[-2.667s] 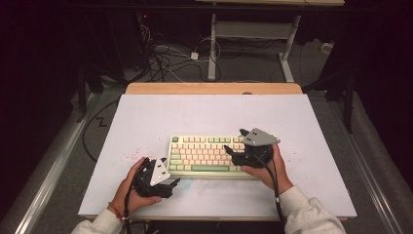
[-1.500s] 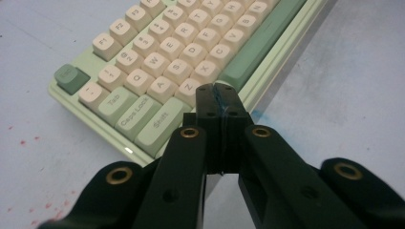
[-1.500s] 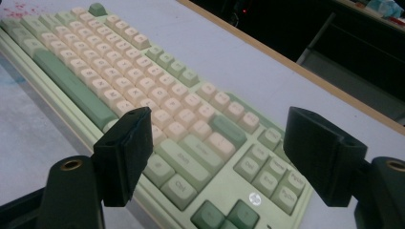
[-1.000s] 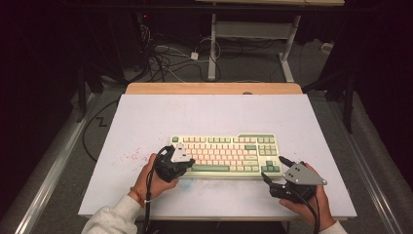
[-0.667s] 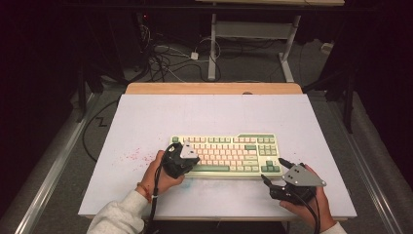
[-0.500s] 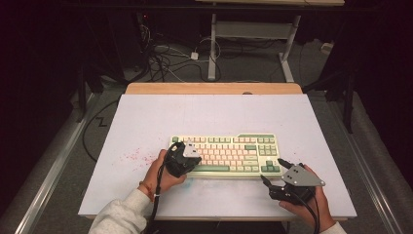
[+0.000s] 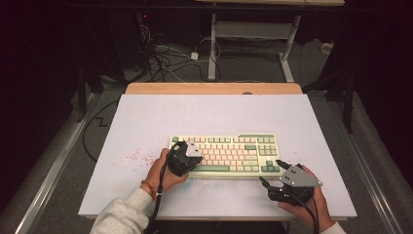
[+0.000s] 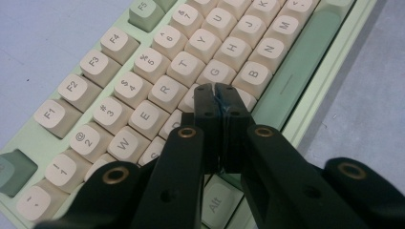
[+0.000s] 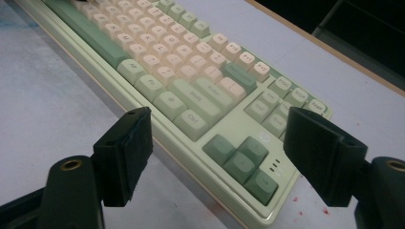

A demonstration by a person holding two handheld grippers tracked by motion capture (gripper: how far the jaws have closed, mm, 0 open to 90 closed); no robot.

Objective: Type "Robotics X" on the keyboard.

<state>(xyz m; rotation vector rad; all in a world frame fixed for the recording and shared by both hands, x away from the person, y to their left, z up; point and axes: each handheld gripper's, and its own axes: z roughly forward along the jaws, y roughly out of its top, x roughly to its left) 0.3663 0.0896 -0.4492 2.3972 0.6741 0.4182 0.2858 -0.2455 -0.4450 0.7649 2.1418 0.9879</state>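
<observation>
My left claw (image 8: 217, 90) has its jaws pressed together with nothing between them, tips poised over the keyboard (image 8: 157, 76) at the middle of the left gripper view, right where the V key sits between G, B and the long green spacebar (image 8: 298, 71). From the high view the keyboard (image 7: 229, 151) lies at the centre of the white table (image 7: 146, 122), and my left claw (image 7: 187, 157) covers its lower left part. My right claw (image 7: 270, 171) rests at the lower right, just off the keyboard's near right corner, jaws spread wide and holding nothing; in the right gripper view they frame the arrow keys (image 9: 241, 160).

I judge this to be key-pressing with the closed tips as a single finger. Whether they touch the cap yet I cannot tell. The next move calls for a short, straight push down on one key only, without clipping its neighbours.
</observation>
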